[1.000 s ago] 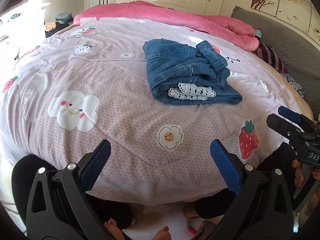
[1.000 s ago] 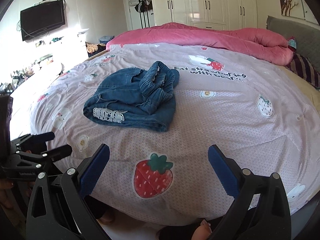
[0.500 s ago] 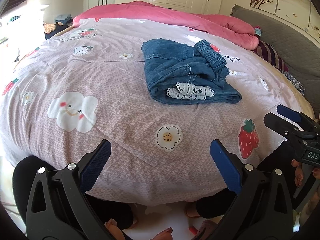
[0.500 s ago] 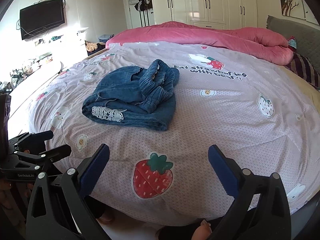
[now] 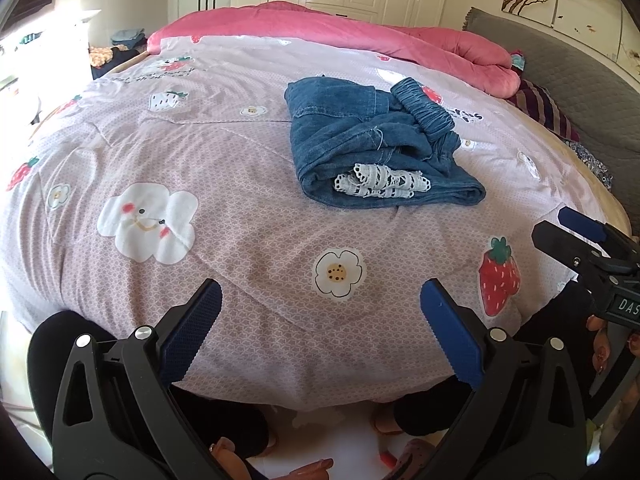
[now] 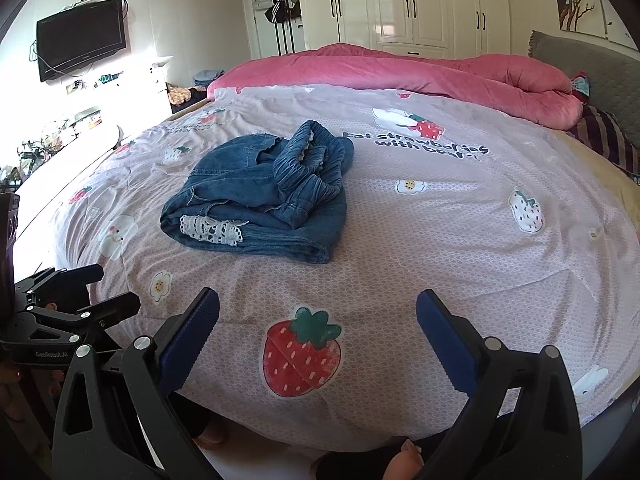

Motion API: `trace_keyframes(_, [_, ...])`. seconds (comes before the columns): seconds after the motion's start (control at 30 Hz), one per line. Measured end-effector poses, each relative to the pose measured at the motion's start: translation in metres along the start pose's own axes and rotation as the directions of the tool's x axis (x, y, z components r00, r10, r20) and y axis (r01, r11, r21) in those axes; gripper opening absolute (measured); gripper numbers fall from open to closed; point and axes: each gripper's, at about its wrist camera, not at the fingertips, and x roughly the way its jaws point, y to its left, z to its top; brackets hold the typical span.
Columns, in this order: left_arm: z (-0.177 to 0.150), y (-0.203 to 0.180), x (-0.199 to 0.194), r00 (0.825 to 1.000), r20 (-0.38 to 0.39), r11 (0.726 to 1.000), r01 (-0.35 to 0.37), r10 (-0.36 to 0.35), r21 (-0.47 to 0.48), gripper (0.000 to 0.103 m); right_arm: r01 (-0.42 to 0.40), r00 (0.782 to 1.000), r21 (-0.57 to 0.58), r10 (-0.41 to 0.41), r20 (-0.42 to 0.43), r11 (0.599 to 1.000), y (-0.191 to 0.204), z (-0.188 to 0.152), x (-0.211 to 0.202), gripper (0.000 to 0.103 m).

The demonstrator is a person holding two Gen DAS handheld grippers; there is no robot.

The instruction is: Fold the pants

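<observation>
- The denim pants are lying in a loosely folded bundle on the bed, toward its middle and well apart from both grippers.
- A strip of white lace trim is showing along the near edge of the bundle, and the gathered elastic waistband is bunching up on the far right side.
- The left gripper is hovering over the near edge of the bed with its blue-padded jaws spread wide and gripping nothing.
- The right gripper is likewise hanging above the near edge, its jaws standing wide apart and empty, with a printed strawberry showing between them.
- In the left wrist view, the right gripper is appearing at the right edge, held by a hand.
- A pink duvet is lying rolled back along the far side of the bed, beside a grey headboard.
- A wall-mounted television is hanging at the left, and white wardrobe doors are standing behind the bed.
</observation>
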Motion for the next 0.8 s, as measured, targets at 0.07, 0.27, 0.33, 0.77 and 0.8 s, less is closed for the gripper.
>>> trace_keyframes(0.07, [0.0002,-0.0001,-0.0004,1.000,0.000,1.000,-0.002,0.002,0.003,0.093,0.000,1.000,0.001,0.000,0.000,1.000,-0.0001,0.0001,-0.0001,0.098])
trace_keyframes(0.27, [0.0001,-0.0014,-0.0024,1.000,0.009,1.000,-0.010,0.010,0.013,0.093,0.004,1.000,0.001,-0.004,0.000,1.000,-0.0003,-0.0003,-0.0002,0.098])
trace_keyframes(0.33, [0.0003,-0.0011,-0.0028,1.000,0.009,1.000,-0.015,0.015,0.011,0.093,0.008,1.000,0.002,-0.008,0.000,1.000,-0.0007,-0.0004,-0.0001,0.098])
trace_keyframes(0.77, [0.0017,-0.0007,-0.0043,1.000,0.013,1.000,-0.021,0.021,0.013,0.093,0.016,1.000,0.001,-0.016,0.003,1.000,-0.0001,-0.0004,-0.0017,0.098])
trace_keyframes(0.8, [0.0014,-0.0009,-0.0038,1.000,0.011,1.000,-0.020,0.020,0.014,0.093,0.016,1.000,0.000,-0.016,0.003,1.000,-0.0001,-0.0004,-0.0017,0.098])
